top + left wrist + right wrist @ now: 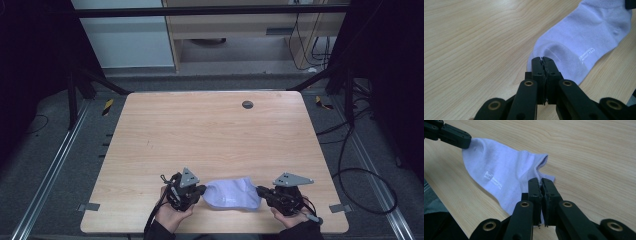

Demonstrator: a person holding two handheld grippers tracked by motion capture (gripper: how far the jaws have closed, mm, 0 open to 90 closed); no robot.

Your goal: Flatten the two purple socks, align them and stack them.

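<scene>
A pale lilac ankle sock (232,193) lies flat on the wooden table (210,135) near its front edge. My left gripper (201,190) is shut on the sock's left end, with the fabric edge pinched between its tips (542,60). The sock (584,40) stretches away from it, with small white print on its side. My right gripper (260,190) is shut on the sock's right end, at the cuff opening (540,181). In the right gripper view the sock (496,175) runs to the left gripper's black jaws at the upper left. A hand holds each gripper from below.
A round dark grommet (247,104) sits near the table's far edge. Black frame posts (345,90) stand at the far corners, and cables (360,172) lie on the grey floor to the right. The table's front edge is just below the hands.
</scene>
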